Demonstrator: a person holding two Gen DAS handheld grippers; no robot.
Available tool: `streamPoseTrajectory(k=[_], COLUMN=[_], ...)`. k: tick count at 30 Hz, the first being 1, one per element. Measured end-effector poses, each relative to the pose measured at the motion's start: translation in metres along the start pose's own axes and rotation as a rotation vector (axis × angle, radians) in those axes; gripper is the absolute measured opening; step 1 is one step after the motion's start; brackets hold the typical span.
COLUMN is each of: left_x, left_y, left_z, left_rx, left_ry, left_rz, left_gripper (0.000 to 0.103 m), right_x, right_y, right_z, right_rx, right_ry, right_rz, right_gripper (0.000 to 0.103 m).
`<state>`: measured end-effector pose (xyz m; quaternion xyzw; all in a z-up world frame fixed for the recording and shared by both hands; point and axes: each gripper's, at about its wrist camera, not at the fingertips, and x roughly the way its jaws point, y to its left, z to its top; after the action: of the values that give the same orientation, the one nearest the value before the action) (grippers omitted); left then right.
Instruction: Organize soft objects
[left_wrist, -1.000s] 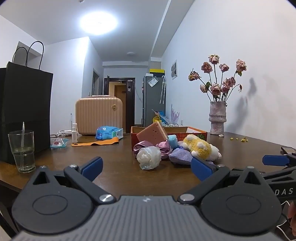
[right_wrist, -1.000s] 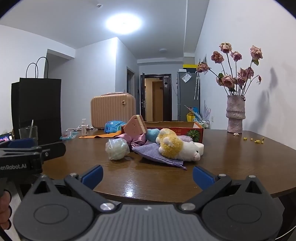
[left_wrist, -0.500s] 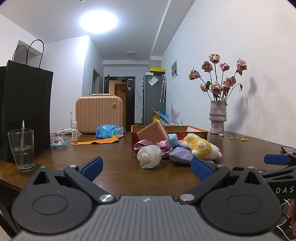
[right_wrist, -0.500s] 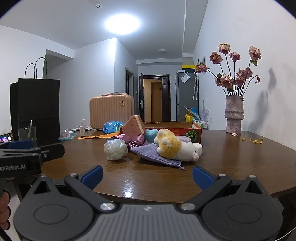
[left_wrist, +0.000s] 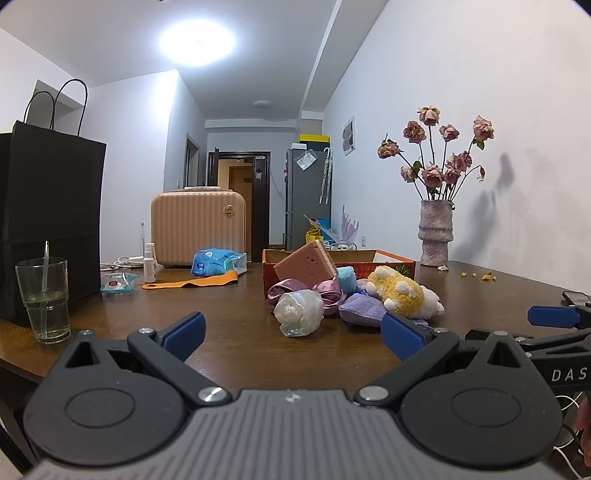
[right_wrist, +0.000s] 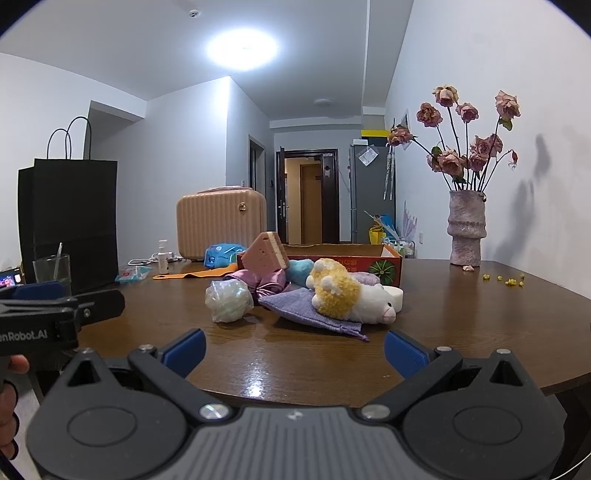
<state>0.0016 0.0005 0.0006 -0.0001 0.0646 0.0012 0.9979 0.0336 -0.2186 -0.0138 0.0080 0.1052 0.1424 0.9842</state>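
We hold the left gripper (left_wrist: 290, 330) and right gripper (right_wrist: 293, 349) spread wide and empty, barely nearer than before; the soft toys (right_wrist: 347, 295) remain heaped mid-table before the box (right_wrist: 384, 258), untouched.

Home dining room — wooden table (right_wrist: 461, 306), fridge (left_wrist: 306, 195), flower vase (right_wrist: 466, 232)

White lettering "DAS", cut off by frame edge, on black body of right gripper (left_wrist: 554, 317), seen from left wrist view.
White lettering "enRobot.AI", start cut off, on black body of left gripper (right_wrist: 62, 306), seen from right wrist view.
Orange cardboard box (right_wrist: 391, 264) behind soft toys: printed characters along front wall beside green pumpkin picture, too small to read.
Blue packet (left_wrist: 216, 262) left of box: label illegible.
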Motion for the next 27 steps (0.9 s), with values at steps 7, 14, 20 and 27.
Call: streamPoseTrajectory(k=[7,14,20,27], left_x=[-0.0008,0.0022,0.0021,0.0021], left_y=[-0.0013,-0.0026,-0.0048,-0.0019], left_z=[0.0008,-0.0014,-0.0017,-0.0015], left_rx=[0.008,0.003,0.005,-0.002], left_ry=[-0.004,0.013,0.008,0.018], left_rz=[-0.003,-0.01,-0.015,-0.01], left_gripper=[0.103,0.103,0.103,0.103], right_x=[0.0001,0.0009,-0.0003,-0.0002], right_y=[-0.0012,-0.0005,-0.0032,-0.0032], right_z=[0.0,-0.0027,-0.0026,-0.0027], right_rx=[0.006,0.008,0.013,0.017], right_ry=[-0.005,0.0,-0.003,0.0], right_rz=[-0.005,-0.004,-0.013,-0.01], right_gripper=[0.103,0.103,0.103,0.103])
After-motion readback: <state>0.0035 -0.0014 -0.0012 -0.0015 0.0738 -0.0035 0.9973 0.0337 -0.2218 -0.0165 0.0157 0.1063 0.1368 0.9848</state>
